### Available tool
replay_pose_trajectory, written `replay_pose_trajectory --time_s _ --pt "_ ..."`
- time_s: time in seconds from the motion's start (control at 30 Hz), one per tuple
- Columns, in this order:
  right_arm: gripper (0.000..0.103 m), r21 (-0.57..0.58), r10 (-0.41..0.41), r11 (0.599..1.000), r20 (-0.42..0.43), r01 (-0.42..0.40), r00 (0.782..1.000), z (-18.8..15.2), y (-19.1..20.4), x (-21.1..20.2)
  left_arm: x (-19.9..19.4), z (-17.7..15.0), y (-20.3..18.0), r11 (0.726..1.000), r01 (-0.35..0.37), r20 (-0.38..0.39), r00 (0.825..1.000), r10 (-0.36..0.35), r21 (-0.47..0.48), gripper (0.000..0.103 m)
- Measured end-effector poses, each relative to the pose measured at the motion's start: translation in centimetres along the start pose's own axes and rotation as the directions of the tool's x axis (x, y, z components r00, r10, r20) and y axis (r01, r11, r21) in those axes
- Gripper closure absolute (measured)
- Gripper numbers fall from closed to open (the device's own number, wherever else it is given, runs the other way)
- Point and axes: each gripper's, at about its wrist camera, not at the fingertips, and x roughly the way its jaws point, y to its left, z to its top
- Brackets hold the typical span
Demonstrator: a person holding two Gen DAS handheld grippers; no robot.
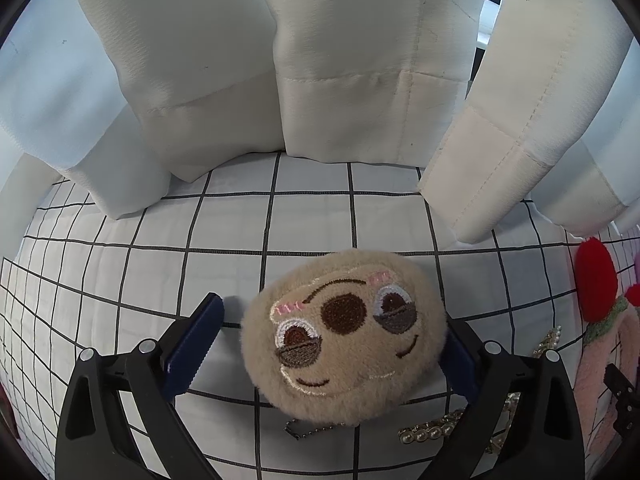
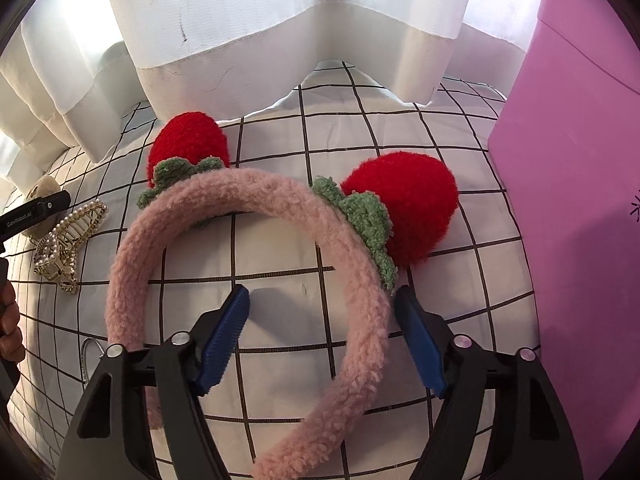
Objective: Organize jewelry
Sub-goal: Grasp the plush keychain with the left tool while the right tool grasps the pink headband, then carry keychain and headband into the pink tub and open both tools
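Note:
A beige plush charm with a stitched sloth face [image 1: 344, 340] lies on the checked cloth [image 1: 160, 280], its ball chain [image 1: 308, 432] trailing toward me. My left gripper [image 1: 332, 314] stands open around it; the right pad is against the fur and the left pad is apart. A pink fuzzy headband [image 2: 240, 192] with two red strawberries [image 2: 404, 208] lies flat. My right gripper [image 2: 320, 292] is open over its right arm, which passes between the fingers close to the right pad without being pressed. A pearl hair claw [image 2: 68, 240] lies between the plush and the headband.
White curtains [image 1: 320, 60] hang down onto the back of the cloth. A purple box [image 2: 580, 200] stands at the right, close to the headband. A hand [image 2: 10, 320] shows at the left edge. A small metal loop [image 2: 86, 356] lies by the headband's left arm.

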Motion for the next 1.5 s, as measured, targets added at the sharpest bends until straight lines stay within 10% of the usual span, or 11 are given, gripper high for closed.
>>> replay_pose_trajectory --time_s 0.13,0.4,1.5 --pt "0.095 -0.002 0.002 1.0 0.002 -0.002 1.0 0.3 0.1 -0.7 -0.7 -0.4 -0.8 1.0 0.011 0.017 1.0 -0.011 0.02 0.024" --pt "0.095 0.034 0.064 0.997 0.011 -0.064 0.998 0.2 -0.8 -1.4 -1.6 -1.2 -1.2 1.0 0.026 0.018 0.999 -0.026 0.008 0.045" --pt "0.094 -0.024 0.16 0.987 0.175 -0.159 0.971 1.1 -0.9 -11.7 -13.7 -1.9 -1.6 0.997 0.075 0.187 0.979 -0.076 0.017 0.046"
